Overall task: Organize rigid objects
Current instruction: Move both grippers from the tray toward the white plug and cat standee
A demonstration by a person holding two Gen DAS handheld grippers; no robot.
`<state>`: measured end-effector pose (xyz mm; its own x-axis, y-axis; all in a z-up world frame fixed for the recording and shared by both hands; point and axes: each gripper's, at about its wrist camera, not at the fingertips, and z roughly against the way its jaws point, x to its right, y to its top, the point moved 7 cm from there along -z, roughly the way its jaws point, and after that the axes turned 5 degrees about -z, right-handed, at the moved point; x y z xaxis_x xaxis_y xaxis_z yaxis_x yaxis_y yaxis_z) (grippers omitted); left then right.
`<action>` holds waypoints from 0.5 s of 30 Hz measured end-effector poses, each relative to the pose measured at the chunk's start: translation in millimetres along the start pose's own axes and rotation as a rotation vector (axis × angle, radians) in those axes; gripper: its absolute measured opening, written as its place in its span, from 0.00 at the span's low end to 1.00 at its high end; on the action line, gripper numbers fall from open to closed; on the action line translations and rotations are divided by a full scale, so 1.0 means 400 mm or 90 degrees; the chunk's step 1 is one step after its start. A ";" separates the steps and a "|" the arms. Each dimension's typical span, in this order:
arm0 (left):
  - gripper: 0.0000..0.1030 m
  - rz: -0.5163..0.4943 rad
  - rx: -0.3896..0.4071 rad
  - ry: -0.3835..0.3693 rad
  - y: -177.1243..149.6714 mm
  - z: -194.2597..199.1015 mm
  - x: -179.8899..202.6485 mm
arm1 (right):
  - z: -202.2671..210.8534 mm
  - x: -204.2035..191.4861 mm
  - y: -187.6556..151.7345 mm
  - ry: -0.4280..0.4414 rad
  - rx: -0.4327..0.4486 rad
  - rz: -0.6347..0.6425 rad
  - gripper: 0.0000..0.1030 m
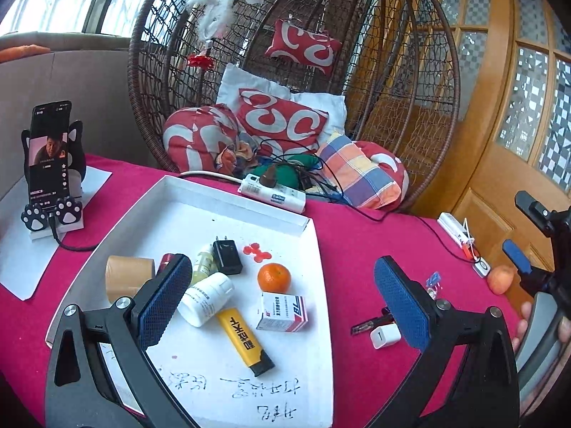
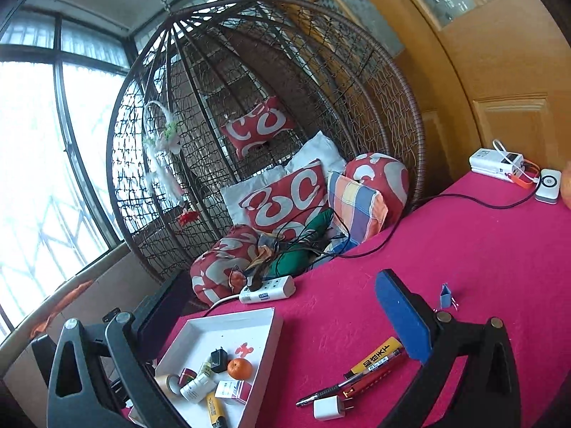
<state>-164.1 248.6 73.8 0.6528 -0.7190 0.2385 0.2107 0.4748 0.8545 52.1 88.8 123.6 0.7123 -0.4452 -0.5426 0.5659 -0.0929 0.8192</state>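
Observation:
My left gripper (image 1: 282, 281) hangs open over the white tray (image 1: 228, 196), nothing between its blue pads. In the tray lie a tape roll (image 1: 126, 276), a black charger (image 1: 227, 257), a tangerine (image 1: 274, 277), a white pill bottle (image 1: 205, 299), a yellow utility knife (image 1: 244, 340) and a medicine box (image 1: 282, 312). My right gripper (image 2: 274, 306) is open and empty above the pink tablecloth. Below it lie a second yellow knife (image 2: 378, 356), a silver pen (image 2: 328, 390), a white plug (image 2: 328, 408) and a blue binder clip (image 2: 445, 296). The right gripper (image 1: 524, 232) also shows at the right edge of the left wrist view.
A power strip (image 1: 273, 192) with cables lies at the table's far edge, before a wicker hanging chair (image 2: 321, 71) full of cushions. A phone on a paw stand (image 1: 48, 157) stands far left. A power bank (image 2: 496, 160), a white puck (image 2: 547, 185) and a peach-coloured fruit (image 1: 501, 278) sit far right.

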 end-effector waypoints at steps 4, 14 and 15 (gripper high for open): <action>1.00 -0.018 -0.007 -0.007 -0.006 0.000 0.030 | 0.019 0.037 0.013 -0.008 0.014 -0.014 1.00; 1.00 -0.055 -0.030 -0.028 -0.029 -0.013 0.097 | 0.117 0.110 0.072 -0.010 0.088 -0.034 1.00; 1.00 -0.060 -0.034 -0.031 -0.032 -0.016 0.106 | 0.118 0.116 0.075 -0.009 0.083 -0.034 1.00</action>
<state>-134.4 215.3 70.0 0.5928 -0.7847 0.1815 0.3091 0.4297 0.8484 82.6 23.2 131.8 0.6758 -0.4495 -0.5842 0.5437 -0.2311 0.8068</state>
